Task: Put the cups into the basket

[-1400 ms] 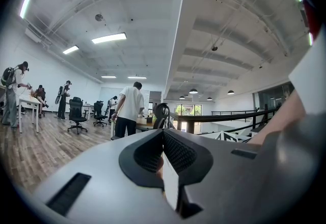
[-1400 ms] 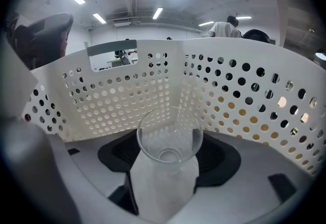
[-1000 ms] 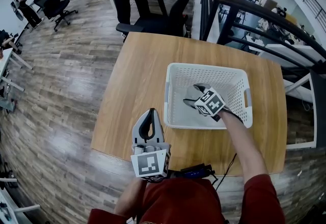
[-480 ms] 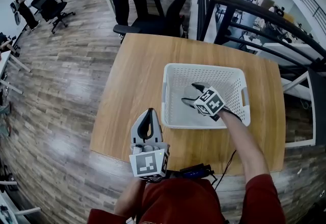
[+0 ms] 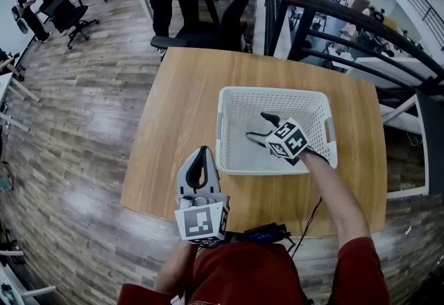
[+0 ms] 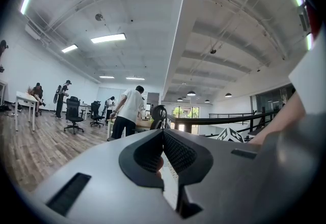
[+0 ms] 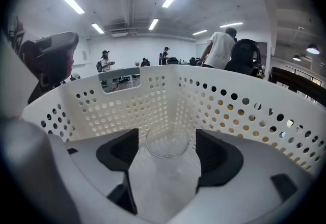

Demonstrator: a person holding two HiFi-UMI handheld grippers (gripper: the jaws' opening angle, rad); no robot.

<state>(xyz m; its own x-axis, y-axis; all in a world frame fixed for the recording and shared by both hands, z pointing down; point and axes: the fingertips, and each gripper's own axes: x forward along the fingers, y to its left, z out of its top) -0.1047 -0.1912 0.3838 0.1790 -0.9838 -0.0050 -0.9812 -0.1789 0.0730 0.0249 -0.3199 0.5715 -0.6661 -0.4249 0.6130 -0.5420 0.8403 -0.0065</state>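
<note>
While your right gripper (image 5: 258,127) reaches into the white basket (image 5: 270,91) with jaws spread, a clear cup (image 7: 168,141) sits between them on its floor. Your left gripper (image 5: 202,152), jaws pressed together, hovers at the table's (image 5: 180,89) 6 o'clock edge.

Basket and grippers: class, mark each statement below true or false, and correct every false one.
1. The right gripper reaches into the white basket. True.
2. The right gripper's jaws are clamped on the clear cup. False: the jaws stand apart, and the cup sits between them in the basket, not gripped.
3. The left gripper has its jaws together with nothing between them. True.
4. The basket stands on the floor. False: it stands on the wooden table.
</note>
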